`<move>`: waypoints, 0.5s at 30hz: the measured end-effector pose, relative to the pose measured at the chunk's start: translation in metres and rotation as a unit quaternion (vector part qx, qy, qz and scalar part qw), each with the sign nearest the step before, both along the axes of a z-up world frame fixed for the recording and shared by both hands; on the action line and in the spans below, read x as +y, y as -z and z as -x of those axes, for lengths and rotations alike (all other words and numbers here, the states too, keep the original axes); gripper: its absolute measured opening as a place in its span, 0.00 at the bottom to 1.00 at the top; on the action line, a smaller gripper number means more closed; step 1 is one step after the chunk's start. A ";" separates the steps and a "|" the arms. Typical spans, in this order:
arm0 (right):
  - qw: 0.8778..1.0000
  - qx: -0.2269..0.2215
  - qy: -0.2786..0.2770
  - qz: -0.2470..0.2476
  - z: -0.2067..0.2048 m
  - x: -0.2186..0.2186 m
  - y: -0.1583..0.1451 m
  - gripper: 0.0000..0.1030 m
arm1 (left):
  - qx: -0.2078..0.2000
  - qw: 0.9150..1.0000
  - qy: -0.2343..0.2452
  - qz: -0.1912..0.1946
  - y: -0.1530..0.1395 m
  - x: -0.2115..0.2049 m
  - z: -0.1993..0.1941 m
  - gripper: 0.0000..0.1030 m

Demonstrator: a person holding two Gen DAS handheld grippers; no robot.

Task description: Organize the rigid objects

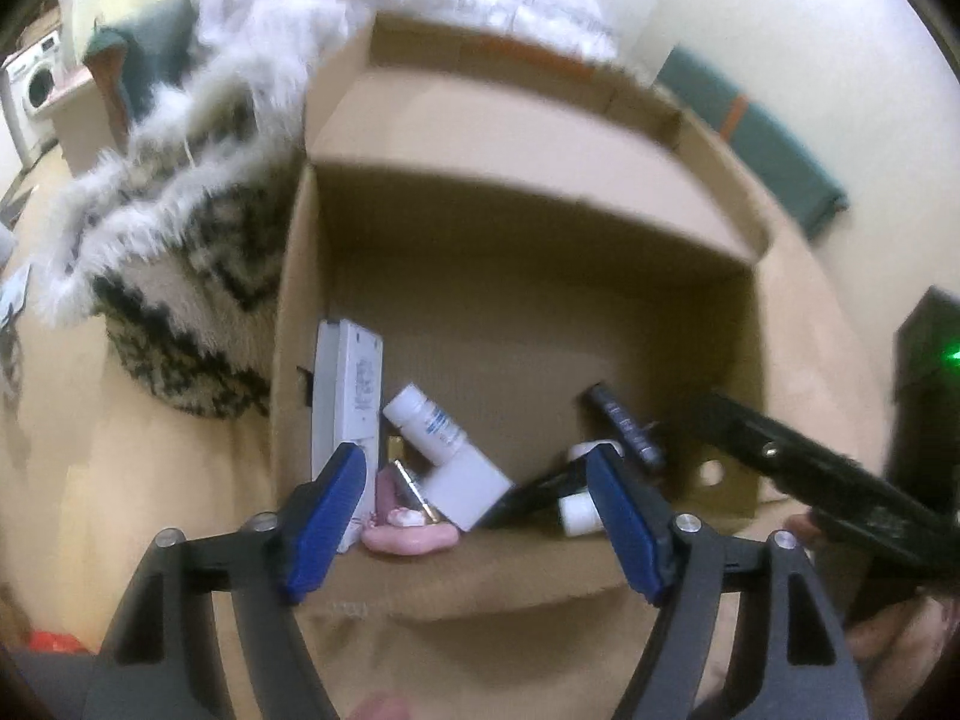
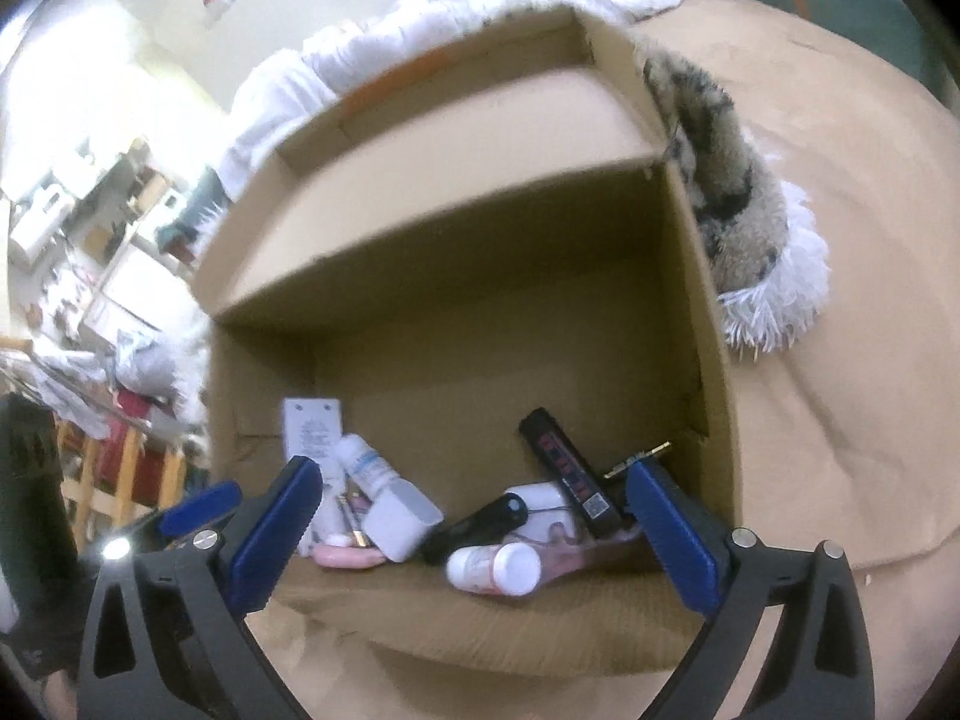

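An open cardboard box holds several items along its near wall. Among them are a flat white device, a white bottle with a blue label and a white block. A black stick, a pink piece and a pink-and-white bottle lie there too. My left gripper hangs open over the near wall, holding nothing. My right gripper stands wide open beside it, also bare.
A furry patterned throw with white fringe lies against the box on a tan cover. Cluttered shelves stand off to the left. A washing machine and a teal cushion are farther back.
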State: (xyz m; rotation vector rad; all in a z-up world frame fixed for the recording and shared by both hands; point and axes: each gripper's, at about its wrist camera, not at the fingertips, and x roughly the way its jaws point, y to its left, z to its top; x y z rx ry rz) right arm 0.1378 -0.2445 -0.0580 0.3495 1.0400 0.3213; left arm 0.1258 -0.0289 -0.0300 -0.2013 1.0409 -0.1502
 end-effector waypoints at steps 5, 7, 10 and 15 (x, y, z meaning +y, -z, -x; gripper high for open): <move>0.999 -0.036 0.003 0.018 0.029 -0.003 -0.026 1.00 | -0.036 0.999 -0.015 -0.035 -0.018 0.008 0.032 0.89; 0.998 -0.057 0.007 0.035 0.042 -0.004 -0.035 1.00 | -0.034 0.999 -0.021 -0.037 -0.016 0.013 0.046 0.92; 0.994 -0.083 0.015 0.064 0.064 -0.006 -0.045 1.00 | -0.036 0.998 -0.027 -0.052 -0.013 0.020 0.060 0.93; 0.995 -0.073 0.033 0.051 0.099 -0.017 -0.043 1.00 | -0.065 0.994 -0.037 -0.075 -0.024 0.027 0.086 0.97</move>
